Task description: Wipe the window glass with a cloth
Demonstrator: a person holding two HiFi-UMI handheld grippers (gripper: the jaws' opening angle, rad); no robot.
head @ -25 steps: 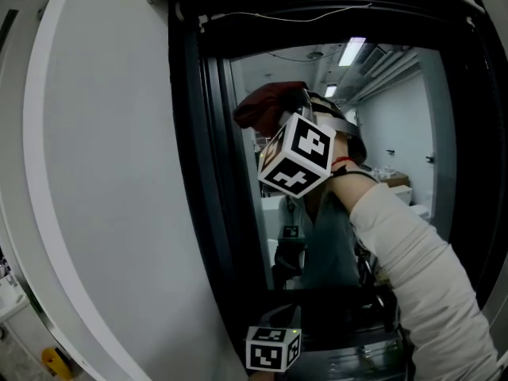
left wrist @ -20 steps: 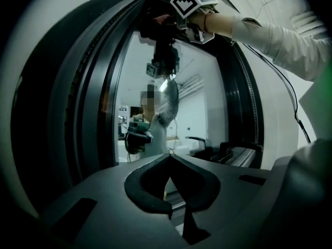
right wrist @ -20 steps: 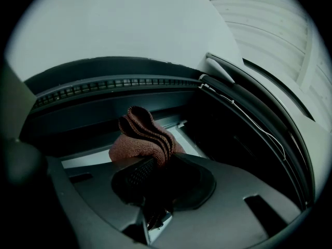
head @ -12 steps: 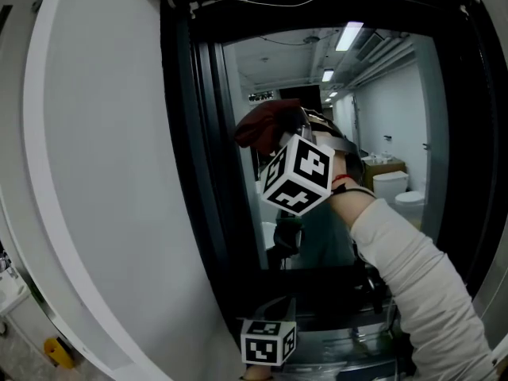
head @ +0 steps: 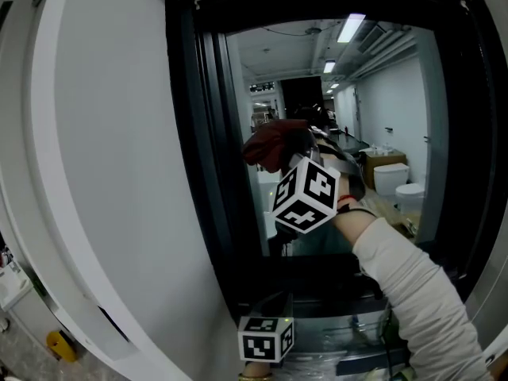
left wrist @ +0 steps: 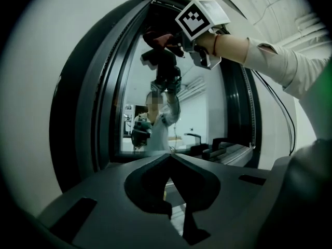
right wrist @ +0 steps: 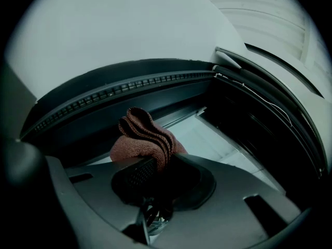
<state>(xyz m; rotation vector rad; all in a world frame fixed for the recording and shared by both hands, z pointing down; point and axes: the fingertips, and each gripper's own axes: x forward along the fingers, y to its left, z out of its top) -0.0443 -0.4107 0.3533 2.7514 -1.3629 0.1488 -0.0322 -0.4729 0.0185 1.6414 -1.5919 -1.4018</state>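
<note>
Notably, the right gripper (head: pixel 287 148) was held up at the window glass (head: pixel 381 101), its jaws clamped on a bunched reddish-brown cloth (head: pixel 268 143). In the right gripper view the cloth (right wrist: pixel 144 136) rose in folds out of the closed jaws. Whether it touched the pane (right wrist: pixel 207 134) could not be confirmed.

The black window frame (head: pixel 198 173) ran just to that gripper's left. Its ribbed seal (right wrist: pixel 119 90) crossed close beyond the cloth in the right gripper view. A white wall panel (head: pixel 103 173) lay further left, past the frame. To the gripper's right the glass was unobstructed as far as the opposite frame edge. Bare pane also lay above the gripper and below it. The person's white sleeve (head: pixel 413 292) trailed down and to the right behind the gripper.

The left gripper (left wrist: pixel 169 162) sat low, well beneath the right one, near the bottom sill (left wrist: pixel 228 152). Its jaws were closed together with nothing between them, pointed up at the window. From there the cloth (left wrist: pixel 158 38) showed high ahead, near the upper frame edge.
</note>
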